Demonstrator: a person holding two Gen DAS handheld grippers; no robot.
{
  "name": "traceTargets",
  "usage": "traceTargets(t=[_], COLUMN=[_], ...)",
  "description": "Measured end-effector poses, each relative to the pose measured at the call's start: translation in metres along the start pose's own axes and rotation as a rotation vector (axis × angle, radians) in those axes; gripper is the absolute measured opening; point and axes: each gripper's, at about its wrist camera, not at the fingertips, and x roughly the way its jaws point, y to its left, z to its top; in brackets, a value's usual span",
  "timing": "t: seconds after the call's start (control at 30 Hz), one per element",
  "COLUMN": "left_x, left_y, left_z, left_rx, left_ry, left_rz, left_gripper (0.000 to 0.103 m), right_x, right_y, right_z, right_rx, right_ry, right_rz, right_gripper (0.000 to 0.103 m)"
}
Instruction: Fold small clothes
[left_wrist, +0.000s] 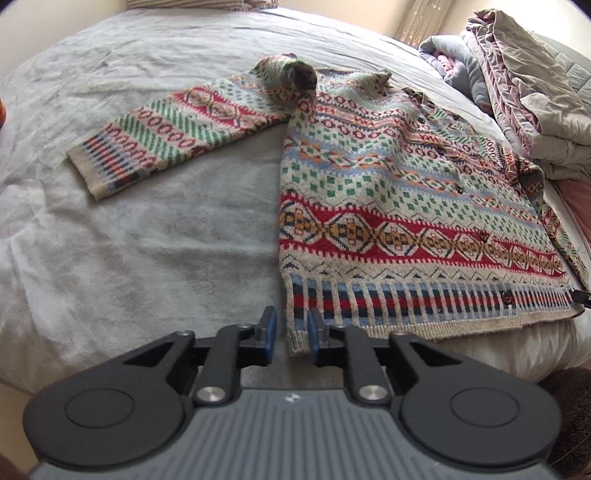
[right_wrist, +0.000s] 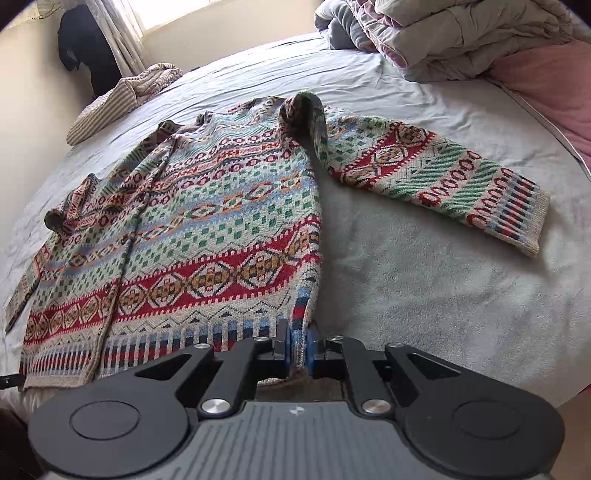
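Two daylit fisheye views, evenly bright and mostly sharp.

Soft daylight enters from a window (right_wrist: 177, 11) far beyond the jaws and to their left in the right wrist view, blown out to white glare. Shadows are faint and soft-edged. Straight lines bow strongly toward the frame edges, the corners go black, and the parts nearest the lens look slightly soft.

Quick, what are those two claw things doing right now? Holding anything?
Left gripper: open, the patterned knitted cardigan hem corner loose between its fingers.
Right gripper: closed on the cardigan's hem edge.
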Motion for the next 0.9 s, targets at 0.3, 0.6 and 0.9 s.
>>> traceTargets(t=[0.3, 0.6, 0.9], left_x=[-0.025, 0.011, 0.068], left_y=[-0.015, -0.063, -0.093], left_z=[0.057, 0.115, 0.181], left_rx=[0.059, 0.171, 0.247], left_ry=[-0.177, -0.201, -0.245], left_rz=[-0.049, -0.075, -0.008], left_gripper=[0.083, 0.094, 0.094], right_x=[-0.032, 0.044, 0.052], right_y=[-0.084, -0.172, -0.152], right_z=[0.057, 0.092, 0.113], right_rx=[0.105, 0.142, -0.017], right_ry=[-0.185, -0.035, -0.076], right_rz=[-0.226, -0.42, -0.445], right_gripper=[0.065, 0.08, 0.005])
